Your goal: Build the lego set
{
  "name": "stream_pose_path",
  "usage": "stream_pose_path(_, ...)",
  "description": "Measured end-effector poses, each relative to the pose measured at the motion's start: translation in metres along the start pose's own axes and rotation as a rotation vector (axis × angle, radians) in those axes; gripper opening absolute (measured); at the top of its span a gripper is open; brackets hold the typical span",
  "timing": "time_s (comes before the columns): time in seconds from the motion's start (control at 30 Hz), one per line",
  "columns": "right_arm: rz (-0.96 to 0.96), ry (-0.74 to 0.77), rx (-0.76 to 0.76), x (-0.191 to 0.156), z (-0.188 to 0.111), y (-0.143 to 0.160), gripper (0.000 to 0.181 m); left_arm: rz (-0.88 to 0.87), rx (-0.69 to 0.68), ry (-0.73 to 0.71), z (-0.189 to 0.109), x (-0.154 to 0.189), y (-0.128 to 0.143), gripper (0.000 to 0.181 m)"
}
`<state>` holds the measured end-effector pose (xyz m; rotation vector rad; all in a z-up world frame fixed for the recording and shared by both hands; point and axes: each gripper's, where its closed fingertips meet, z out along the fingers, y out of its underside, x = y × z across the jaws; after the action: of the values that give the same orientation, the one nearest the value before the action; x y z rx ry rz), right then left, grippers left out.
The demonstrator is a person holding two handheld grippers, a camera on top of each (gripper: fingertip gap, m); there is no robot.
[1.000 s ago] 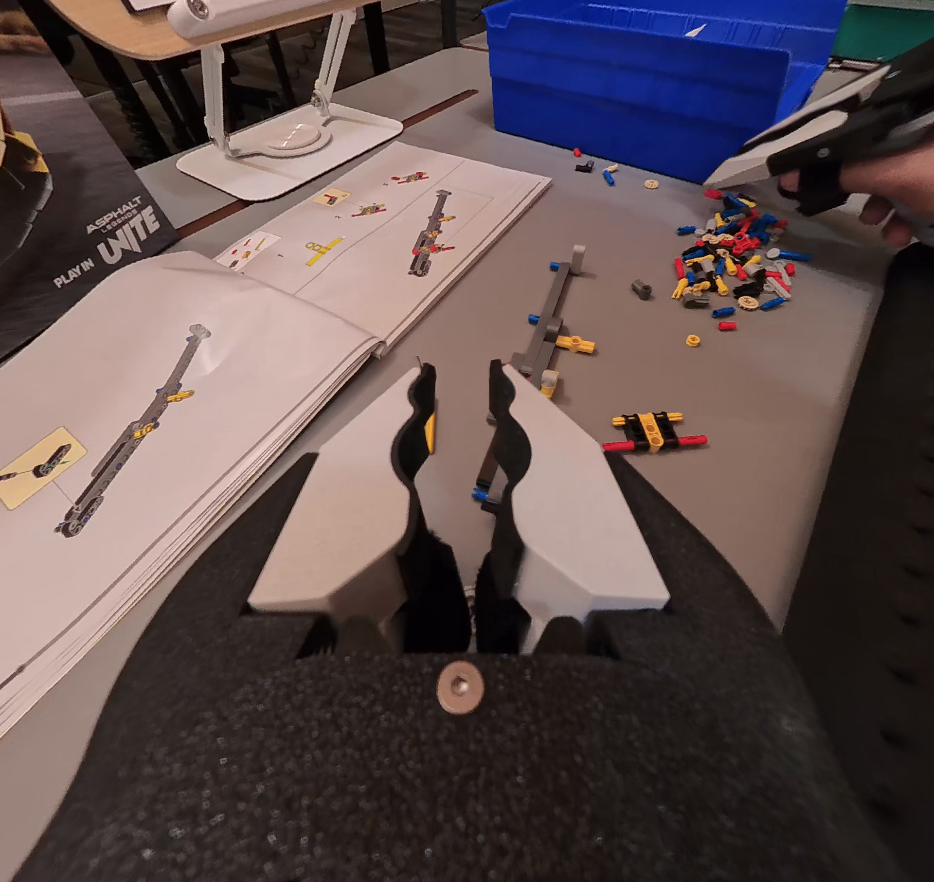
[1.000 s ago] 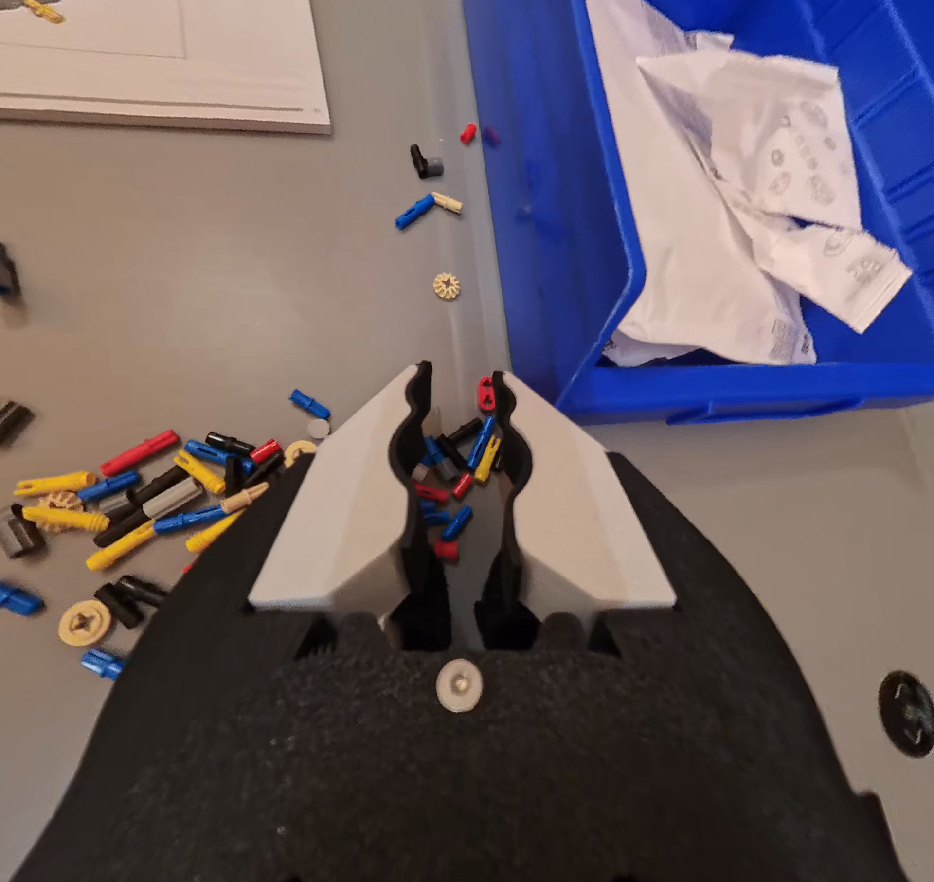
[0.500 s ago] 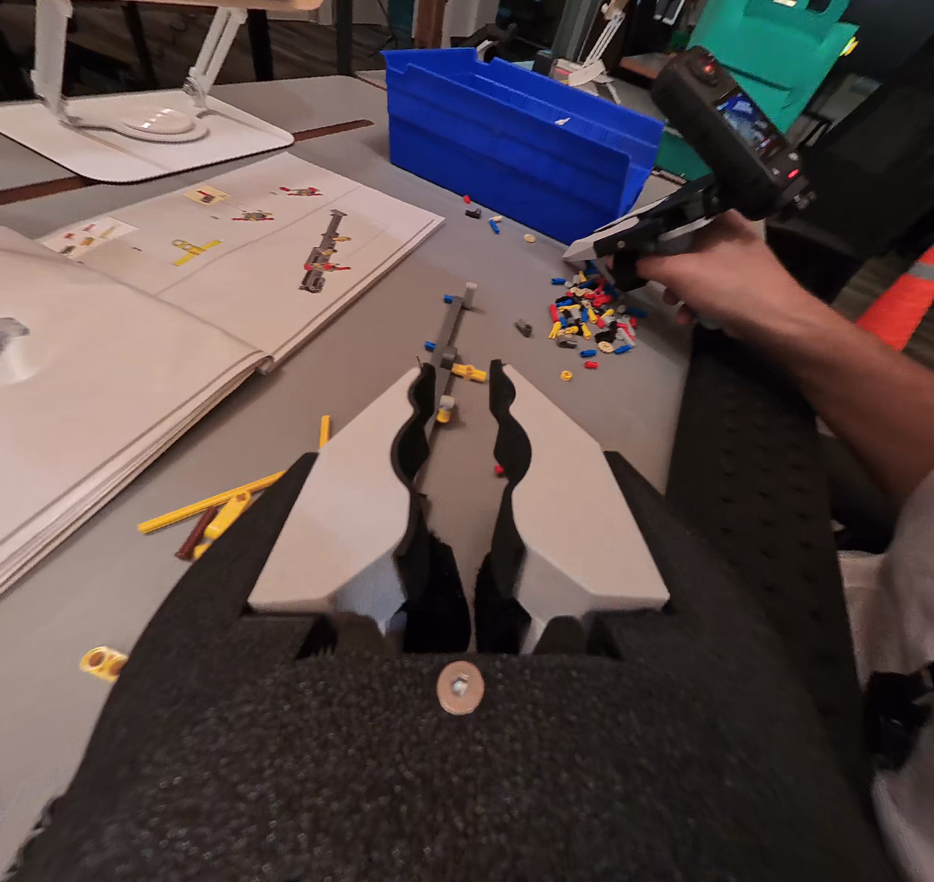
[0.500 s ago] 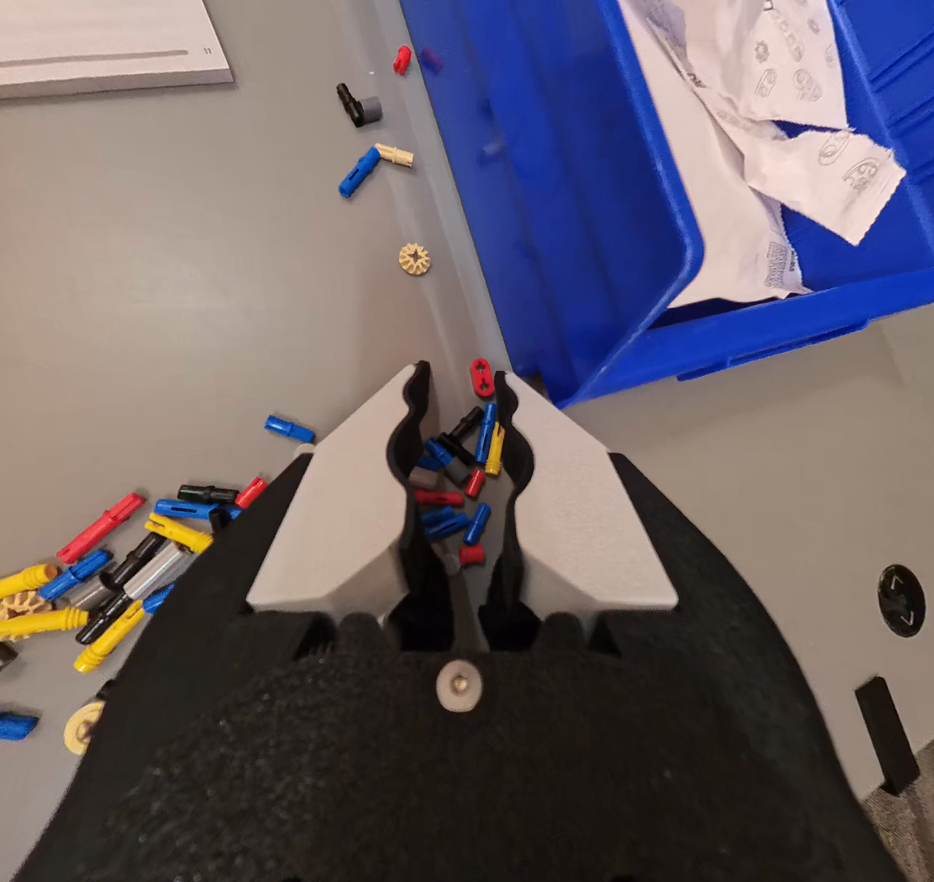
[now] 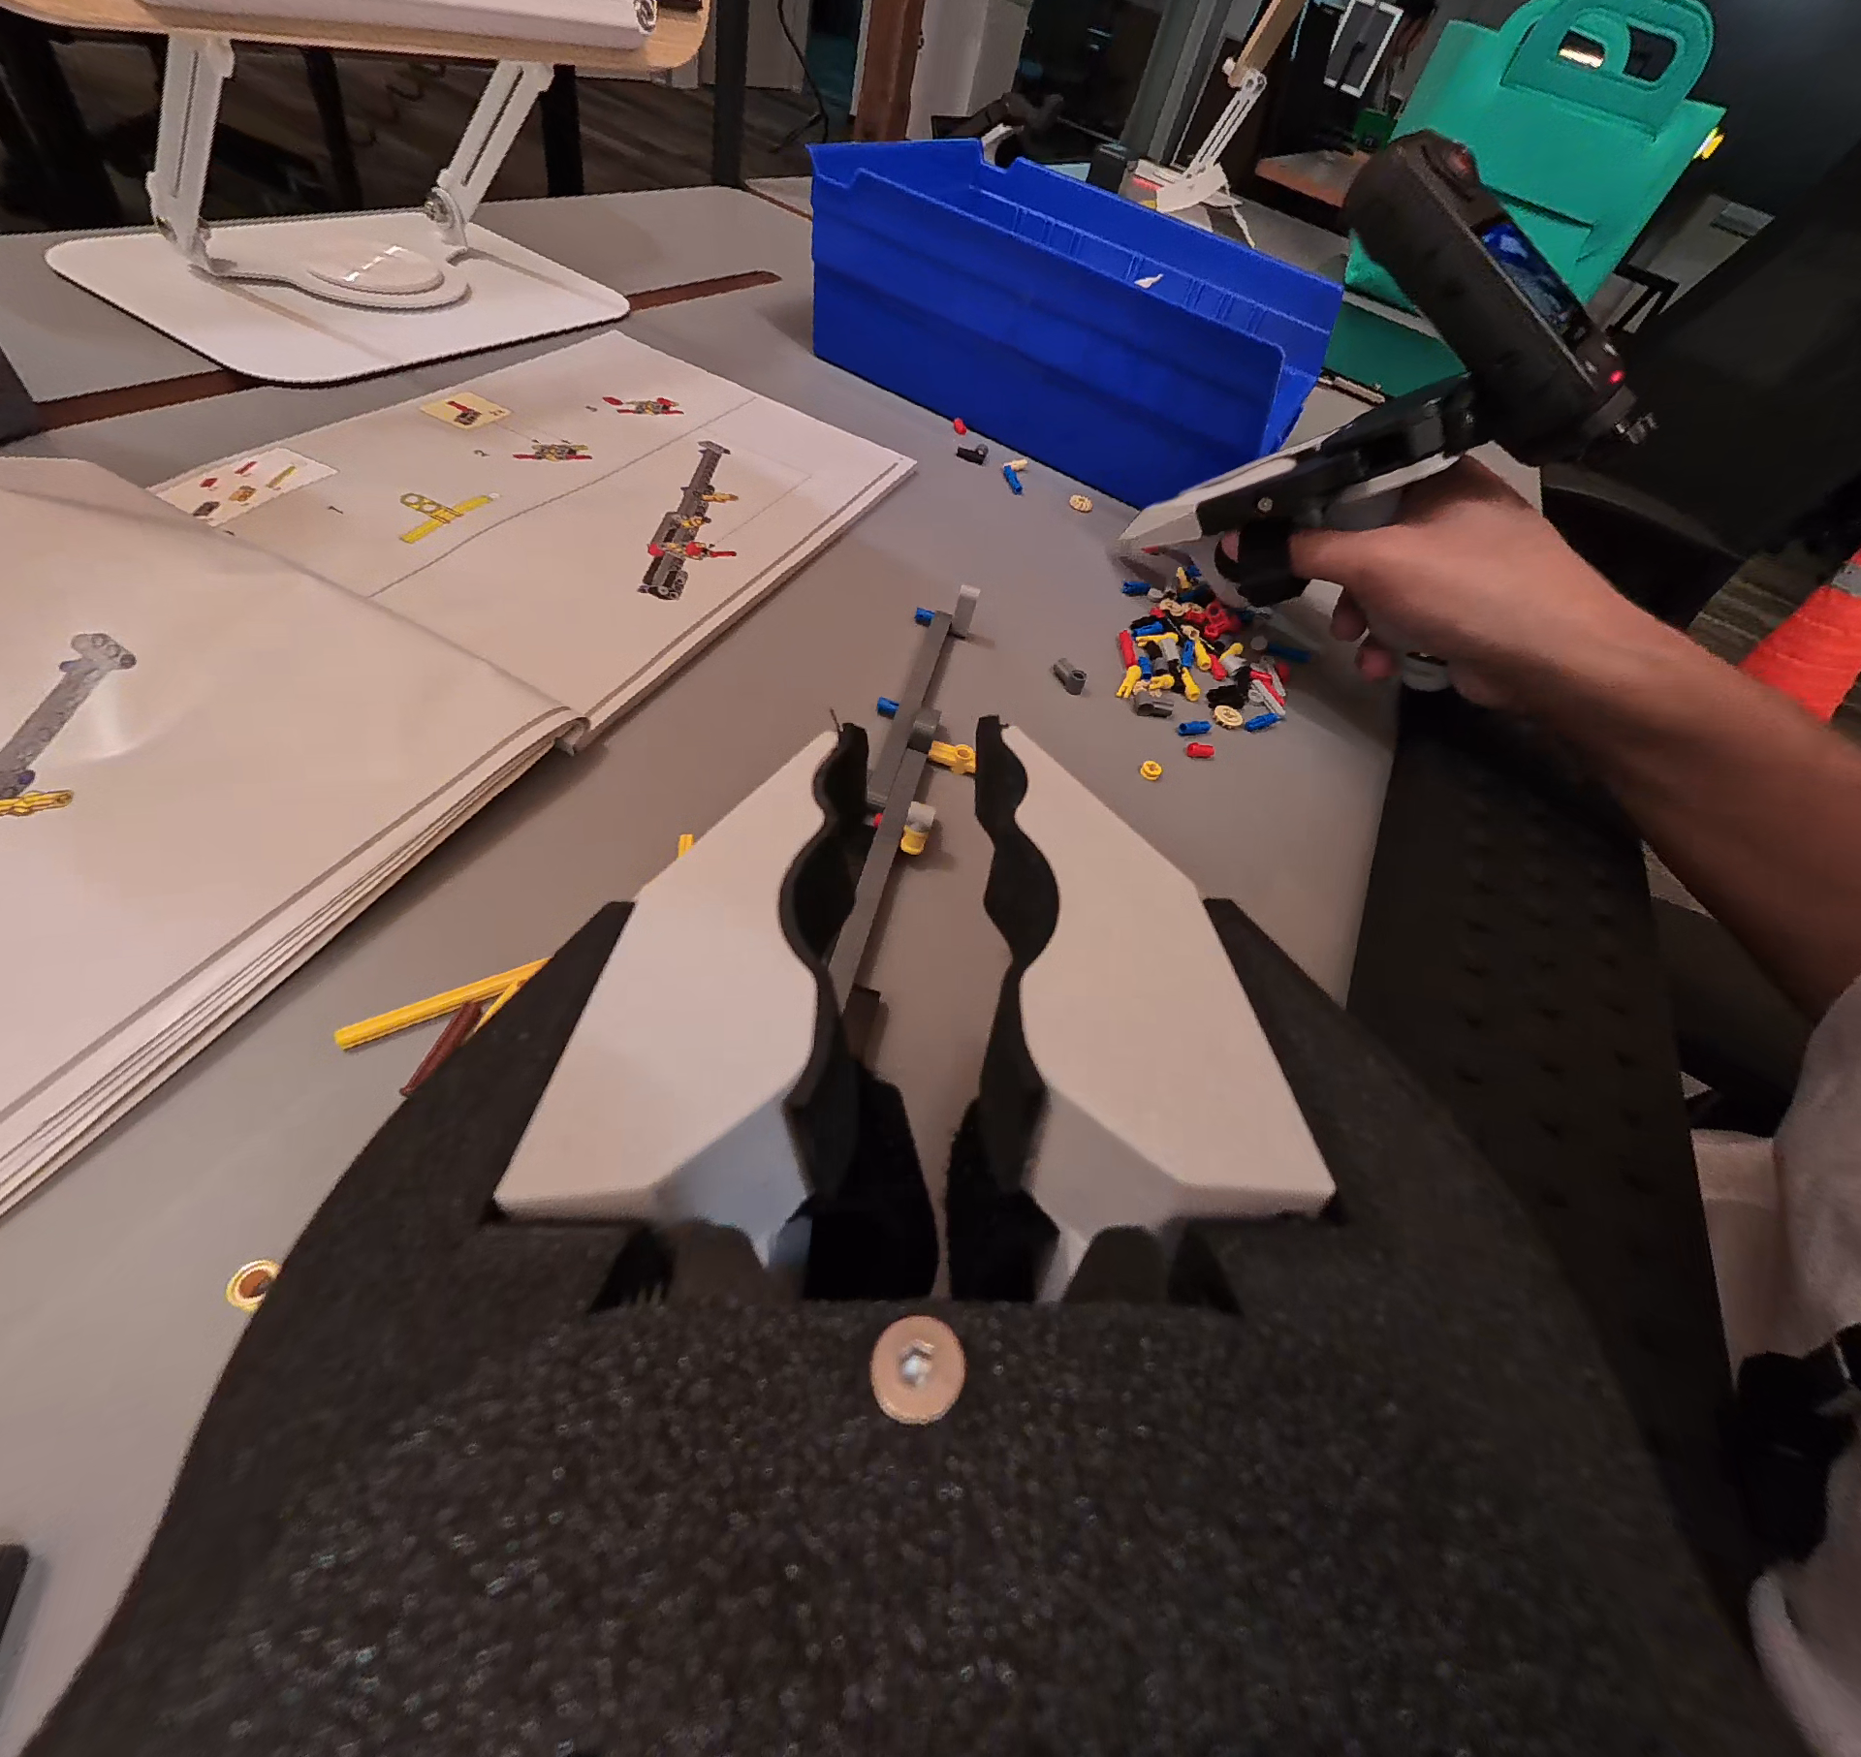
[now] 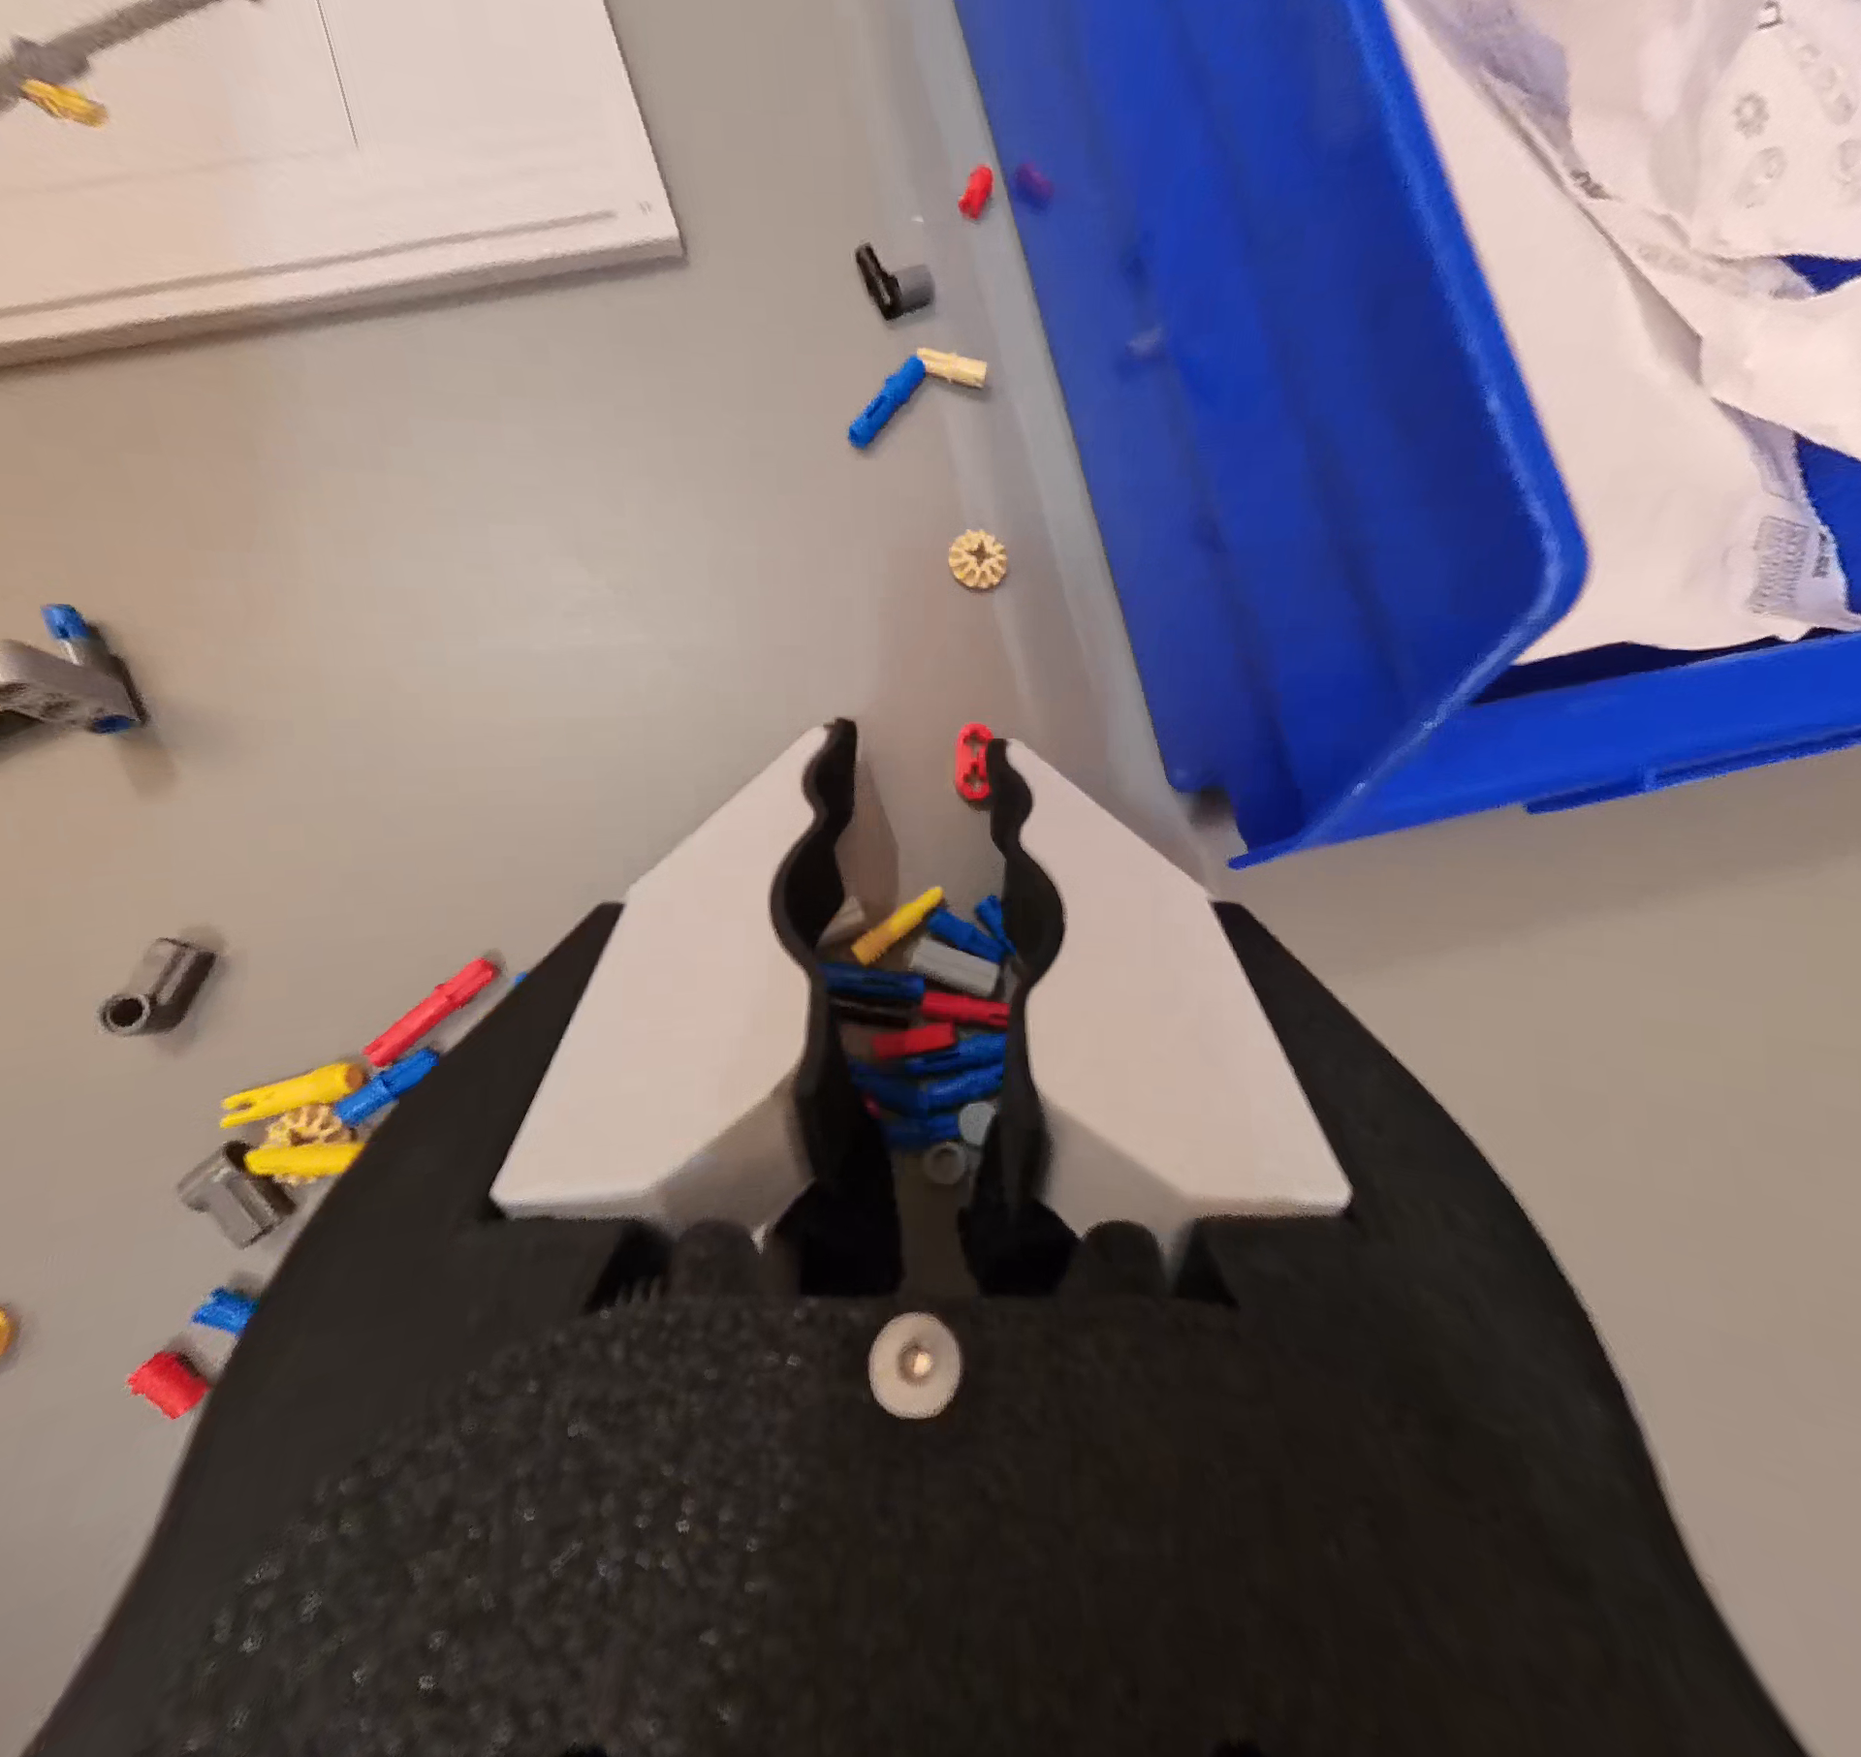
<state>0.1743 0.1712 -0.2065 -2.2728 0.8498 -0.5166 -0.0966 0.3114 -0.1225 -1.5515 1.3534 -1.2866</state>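
A long grey beam assembly (image 5: 911, 732) with blue and yellow pins lies on the grey table (image 5: 1259, 853). In the left wrist view it runs between the tips of my left gripper (image 5: 916, 737), which is open, empty and held above it. My right gripper (image 6: 921, 742) is open and hovers low over a pile of small blue, red, yellow and grey pins (image 6: 926, 1014). A small red piece (image 6: 973, 757) lies at its right fingertip. The right gripper (image 5: 1158, 536), held by a hand, also shows in the left wrist view over the pile (image 5: 1198, 662).
An open instruction book (image 5: 403, 601) lies at left, with a white stand (image 5: 342, 279) behind it. A blue bin (image 6: 1259, 400) holding white bags stands at the back right. Loose yellow axles (image 5: 433, 1009), a tan gear (image 6: 977, 559), a blue pin (image 6: 886, 400) and a grey connector (image 6: 156, 984) lie about. The tips of one gripper are about 30 centimeters away from the tips of the other.
My left gripper has pulled back along the beam and tilted up. My right gripper has moved lower and closer over the pile.
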Motion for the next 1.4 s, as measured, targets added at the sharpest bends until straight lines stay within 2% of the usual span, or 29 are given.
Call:
stream_pose_path(0.17, 0.020, 0.009, -0.021, 0.006, 0.004, 0.003, 0.025, -0.009, -0.002, 0.003, 0.001, 0.000, 0.001, 0.020)
stream_pose_path(0.3, 0.008, -0.011, -0.032, 0.004, 0.004, 0.006, 0.007, -0.036, 0.000, 0.025, 0.002, 0.002, 0.001, 0.020)
stream_pose_path(0.4, -0.048, -0.035, -0.029, -0.002, 0.001, 0.006, 0.007, -0.029, 0.002, 0.019, 0.001, 0.000, -0.001, 0.020)
stream_pose_path(0.47, -0.114, -0.186, 0.023, -0.031, -0.013, -0.003, 0.006, -0.003, -0.001, -0.019, 0.000, -0.006, -0.001, 0.020)
stream_pose_path(0.57, -0.335, -0.632, 0.112, -0.123, -0.069, 0.000, 0.006, 0.020, -0.006, -0.069, -0.003, -0.016, -0.001, 0.020)
stream_pose_path(0.67, -0.562, -0.705, 0.093, -0.160, -0.098, 0.038, 0.006, 0.046, 0.004, -0.113, -0.007, -0.022, -0.003, 0.019)
stream_pose_path(0.73, -0.611, -0.739, 0.043, -0.172, -0.107, 0.062, 0.007, 0.069, -0.009, -0.143, -0.007, -0.026, -0.001, 0.020)
stream_pose_path(0.8, -0.607, -0.764, 0.043, -0.182, -0.115, 0.074, 0.006, 0.109, -0.025, -0.189, -0.008, -0.032, 0.000, 0.020)
stream_pose_path(0.97, -0.685, -0.688, 0.033, -0.181, -0.112, 0.086, 0.006, 0.192, -0.054, -0.333, -0.014, -0.054, 0.002, 0.017)
stream_pose_path(1.17, -0.651, -0.673, 0.013, -0.177, -0.107, 0.086, 0.007, 0.160, -0.080, -0.335, -0.012, -0.059, 0.008, 0.017)
stream_pose_path(1.27, -0.585, -0.712, 0.091, -0.176, -0.116, 0.074, 0.016, 0.186, -0.088, -0.354, -0.012, -0.061, 0.009, 0.017)
stream_pose_path(1.33, -0.499, -0.733, 0.144, -0.165, -0.122, 0.063, 0.019, 0.183, -0.097, -0.353, -0.011, -0.062, 0.012, 0.017)
stream_pose_path(1.4, -0.419, -0.660, 0.180, -0.134, -0.115, 0.053, 0.020, 0.167, -0.100, -0.339, -0.009, -0.061, 0.014, 0.017)
